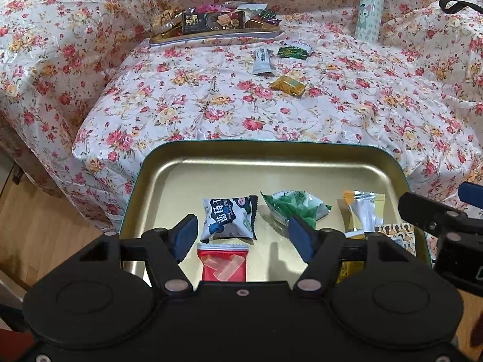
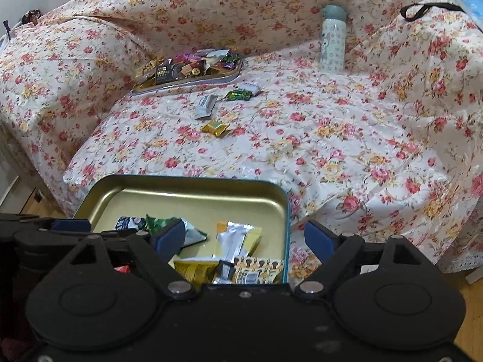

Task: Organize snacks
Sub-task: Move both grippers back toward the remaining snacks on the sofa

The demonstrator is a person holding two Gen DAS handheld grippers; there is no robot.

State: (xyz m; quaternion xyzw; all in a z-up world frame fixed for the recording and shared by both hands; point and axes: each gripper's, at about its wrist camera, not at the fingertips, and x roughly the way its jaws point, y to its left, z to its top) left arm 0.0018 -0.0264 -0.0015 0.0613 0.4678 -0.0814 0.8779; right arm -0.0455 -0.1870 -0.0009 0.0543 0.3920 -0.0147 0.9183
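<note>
A gold tin tray (image 1: 229, 166) with a teal rim sits at the near edge of the flowered cover and also shows in the right wrist view (image 2: 181, 190). It holds a blue-and-white blueberry packet (image 1: 228, 218), a green packet (image 1: 292, 209), a red packet (image 1: 223, 264) and a silver-yellow packet (image 1: 363, 214). My left gripper (image 1: 243, 235) is open and empty above the tray. My right gripper (image 2: 244, 238) is open and empty over the tray's right rim. Loose on the cover lie a gold candy (image 1: 288, 86), a grey stick packet (image 1: 262, 61) and a green candy (image 1: 292, 52).
A second tray (image 1: 211, 34) heaped with several snacks stands at the back left. A pale green bottle (image 1: 369, 9) stands upright at the back right. A black strap (image 1: 459, 4) lies on the far right. Wooden floor (image 1: 45, 241) shows at the lower left.
</note>
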